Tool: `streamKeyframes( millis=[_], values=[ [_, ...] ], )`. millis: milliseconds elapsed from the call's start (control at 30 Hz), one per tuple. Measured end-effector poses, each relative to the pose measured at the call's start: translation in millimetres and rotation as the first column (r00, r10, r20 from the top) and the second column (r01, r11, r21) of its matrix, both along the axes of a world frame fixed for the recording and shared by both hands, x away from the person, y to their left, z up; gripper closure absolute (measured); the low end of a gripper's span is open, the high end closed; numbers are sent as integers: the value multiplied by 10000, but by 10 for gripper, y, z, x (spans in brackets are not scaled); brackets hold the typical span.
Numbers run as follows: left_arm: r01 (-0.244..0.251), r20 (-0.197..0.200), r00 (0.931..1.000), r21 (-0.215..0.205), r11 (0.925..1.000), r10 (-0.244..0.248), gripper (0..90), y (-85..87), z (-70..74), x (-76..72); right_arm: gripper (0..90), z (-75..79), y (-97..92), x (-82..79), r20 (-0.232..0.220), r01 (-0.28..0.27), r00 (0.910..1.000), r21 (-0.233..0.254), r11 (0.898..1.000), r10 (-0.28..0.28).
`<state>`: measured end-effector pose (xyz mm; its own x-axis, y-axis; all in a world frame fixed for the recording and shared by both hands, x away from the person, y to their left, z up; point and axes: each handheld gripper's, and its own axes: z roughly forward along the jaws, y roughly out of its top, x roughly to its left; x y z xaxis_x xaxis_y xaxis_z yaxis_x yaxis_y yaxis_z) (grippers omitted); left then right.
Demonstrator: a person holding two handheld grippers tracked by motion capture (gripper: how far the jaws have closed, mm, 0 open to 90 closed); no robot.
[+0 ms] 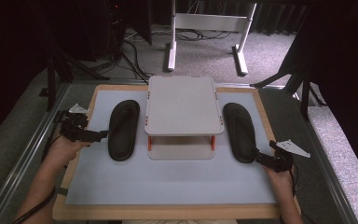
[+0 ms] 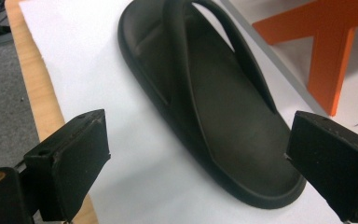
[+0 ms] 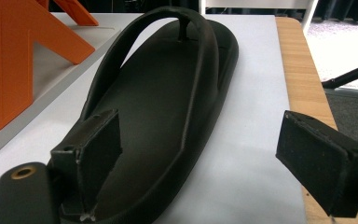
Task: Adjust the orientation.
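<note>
With the jaws of the left gripper and the right gripper both spread wide beside the two black, smooth, rounded foam sandals flanking the grey two-tier rack, a shallow bite on a flexible sole edge could slip or fold.

No readable text, labels, brands, numbers or signs on anything in view
</note>
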<state>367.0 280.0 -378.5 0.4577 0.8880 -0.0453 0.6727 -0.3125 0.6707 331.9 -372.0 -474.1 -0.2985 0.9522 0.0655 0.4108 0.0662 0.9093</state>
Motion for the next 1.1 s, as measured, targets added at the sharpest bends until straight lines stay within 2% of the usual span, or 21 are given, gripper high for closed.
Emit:
streamKeyframes(
  millis=[67,233,267,400,433,533,700,733,767,800,833,967,1033,1067,1100],
  values=[
    [36,-78,10000,2,10000,-36,65,-23,21,40,132,0,1,3,-31,-16,10000,-6,10000,16],
    [187,-548,9984,353,9992,-167,65,-92,53,154,131,0,0,10,-126,-12,9999,2,10000,12],
    [251,-731,9971,262,9993,-231,65,-96,60,182,131,1,-1,10,-135,-15,9999,22,10000,15],
    [192,-1079,9941,434,9989,-144,65,-124,108,284,131,1,-2,9,-147,-4,9999,27,10000,5],
    [342,-1291,9912,388,9987,-290,65,-129,121,309,132,1,-1,9,-156,-14,9999,27,10000,14],
    [345,-1409,9897,551,9979,-264,65,-151,145,352,132,-1,-1,13,-158,-18,9999,8,10000,18],
    [594,-2000,9789,777,9952,-429,65,-229,187,475,132,-3,-1,15,-174,-17,9998,11,10000,17],
    [594,-2000,9789,777,9952,-429,65,-229,187,475,132,-3,-1,15,-174,-17,9998,11,10000,17],
    [575,-2128,9764,957,9938,-360,65,-269,189,529,132,-3,-1,15,-176,-19,9998,10,10000,19],
    [611,-2297,9725,890,9942,-392,65,-284,184,555,132,-4,2,17,-185,-28,9998,-45,10000,27],
    [589,-2342,9716,947,9938,-353,65,-306,179,580,132,-4,5,18,-202,-47,9998,-52,10000,46],
    [719,-2804,9591,1102,9913,-384,65,-399,154,692,133,-6,15,16,-199,-52,9998,-128,9999,49],
    [697,-2933,9556,1307,9890,-286,65,-446,139,750,133,-6,13,17,-228,-76,9997,-133,9999,73],
    [750,-3048,9518,1253,9893,-335,65,-466,133,775,133,-6,13,18,-230,-75,9997,-128,9999,72],
    [722,-3073,9512,1340,9883,-279,65,-485,129,801,133,-6,13,17,-223,-82,9997,-118,9999,80]
  ],
)
